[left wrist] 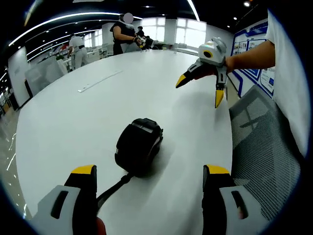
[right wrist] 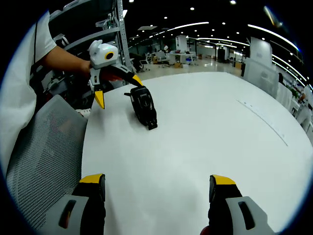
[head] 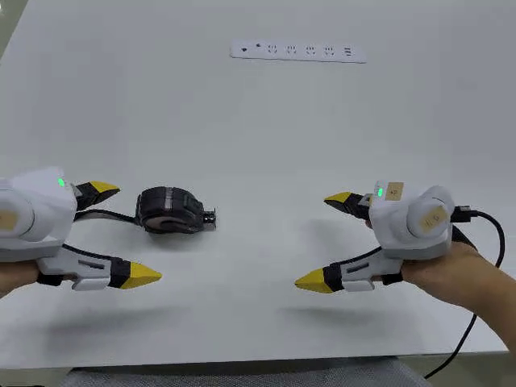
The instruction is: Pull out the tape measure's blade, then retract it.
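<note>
The tape measure [head: 169, 211] lies on the white bench [head: 266, 129] with its blade all inside, so the pull seems not started. The left gripper [head: 131, 232] is just beside it, wide open and empty. The right gripper [head: 316, 240] is well apart, open and empty too.

No legible text — sticker [head: 394, 191] too small.

A large open-plan office or lab hall. The long white bench [head: 266, 121] carries a power strip [head: 297, 51] at twelve o'clock. In the left gripper view, a mesh chair [left wrist: 264, 147] sits at four o'clock, blue wall boards [left wrist: 252, 54] at two and standing people [left wrist: 120, 39] at eleven. The right gripper view shows ceiling strip lights [right wrist: 188, 24], distant desks [right wrist: 171, 58] and a metal rack [right wrist: 119, 19].
</note>
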Demonstrator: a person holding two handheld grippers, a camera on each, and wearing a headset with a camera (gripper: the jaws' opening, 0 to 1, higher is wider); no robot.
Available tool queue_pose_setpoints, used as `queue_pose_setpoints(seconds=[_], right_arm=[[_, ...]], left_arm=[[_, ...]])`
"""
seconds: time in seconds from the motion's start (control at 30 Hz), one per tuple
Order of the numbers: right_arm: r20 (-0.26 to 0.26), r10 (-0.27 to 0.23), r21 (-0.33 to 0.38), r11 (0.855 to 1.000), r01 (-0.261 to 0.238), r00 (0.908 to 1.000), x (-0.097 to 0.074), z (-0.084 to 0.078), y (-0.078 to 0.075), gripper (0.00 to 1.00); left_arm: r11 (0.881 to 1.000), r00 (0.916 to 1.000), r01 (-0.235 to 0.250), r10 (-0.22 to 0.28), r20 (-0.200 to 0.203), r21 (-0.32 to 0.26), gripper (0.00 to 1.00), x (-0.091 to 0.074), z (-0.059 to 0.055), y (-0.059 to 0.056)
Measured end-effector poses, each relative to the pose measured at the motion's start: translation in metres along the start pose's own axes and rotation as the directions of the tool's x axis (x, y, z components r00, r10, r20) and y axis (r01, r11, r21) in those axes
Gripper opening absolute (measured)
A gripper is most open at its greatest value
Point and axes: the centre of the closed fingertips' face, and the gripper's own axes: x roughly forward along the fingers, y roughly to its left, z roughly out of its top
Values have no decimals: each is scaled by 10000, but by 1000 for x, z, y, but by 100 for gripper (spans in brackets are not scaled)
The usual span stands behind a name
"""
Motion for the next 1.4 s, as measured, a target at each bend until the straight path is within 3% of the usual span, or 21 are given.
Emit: queue_pose_setpoints(seconds=[0.3,0.5,0.77,1.1,1.23,1.4], right_arm=[[-266,438,-623,9970,-454,9987,15,12,-2,87],[-410,648,-900,9936,-682,9971,23,16,-3,87],[-396,788,-972,9919,-824,9961,30,20,-2,86],[-377,955,-999,9901,-989,9947,36,22,0,85],[-327,1017,-1000,9895,-1045,9943,40,25,1,85],[-280,1100,-1007,9886,-1123,9935,43,28,2,85]], left_arm=[[9971,9975,483,-452,-545,584,82,12,1,4],[9943,9961,566,-501,-725,907,75,22,3,10],[9882,9881,1046,-905,-1240,1118,60,34,-2,9],[9878,9862,1111,-960,-1351,1088,49,39,-1,18],[9853,9872,1087,-914,-1311,1316,37,40,0,22],[9836,9842,1267,-1086,-1395,1283,33,41,0,20]])
